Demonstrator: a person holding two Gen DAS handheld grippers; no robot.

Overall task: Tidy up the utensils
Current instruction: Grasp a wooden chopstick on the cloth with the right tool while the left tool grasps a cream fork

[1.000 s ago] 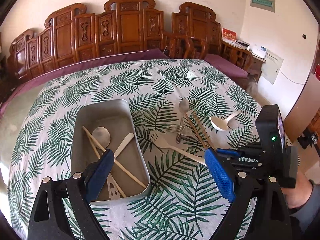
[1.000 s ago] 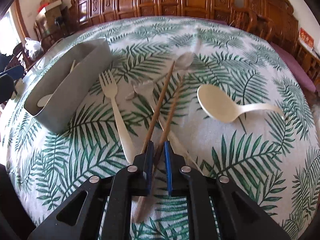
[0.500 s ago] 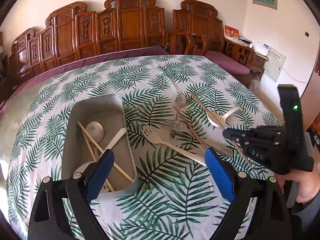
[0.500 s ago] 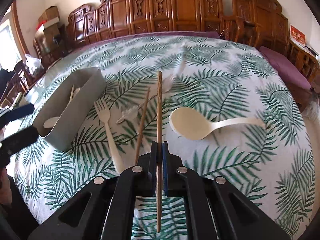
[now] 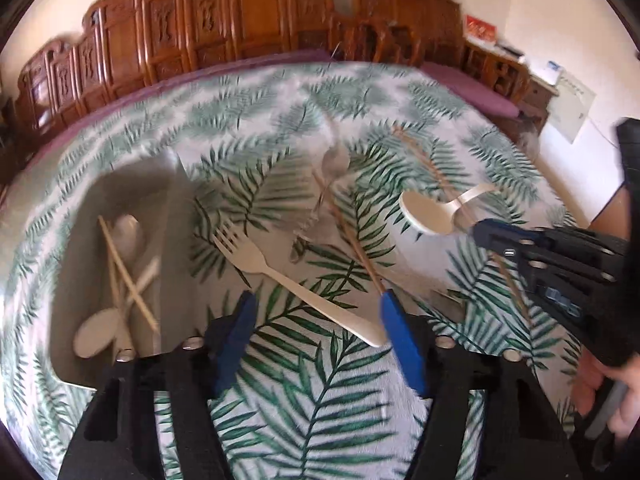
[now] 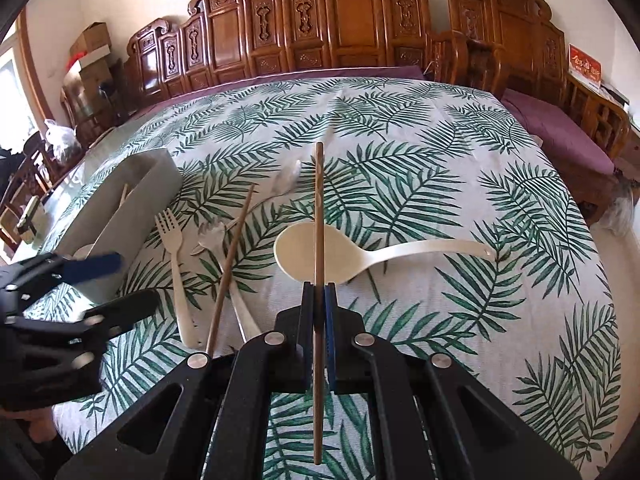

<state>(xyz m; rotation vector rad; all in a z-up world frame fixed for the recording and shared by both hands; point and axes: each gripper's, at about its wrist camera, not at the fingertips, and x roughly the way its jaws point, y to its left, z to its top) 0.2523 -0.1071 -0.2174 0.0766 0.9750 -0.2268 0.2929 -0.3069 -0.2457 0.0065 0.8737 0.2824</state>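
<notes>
My right gripper (image 6: 319, 292) pinches 1 brown wooden chopstick (image 6: 319, 216) mid-length; it may pivot, slip, and miss the grey rectangular tray (image 6: 132, 200). My left gripper (image 5: 316, 320) gapes wide, empty.

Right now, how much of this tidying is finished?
Partly. The grey tray already holds pale spoons and light chopsticks. In hand: the right tongs are shut on one brown chopstick, lifted off the cloth. The left tongs are open and empty. Left on the table: the second brown chopstick, a cream fork, a big cream spoon and some metal cutlery.
</notes>
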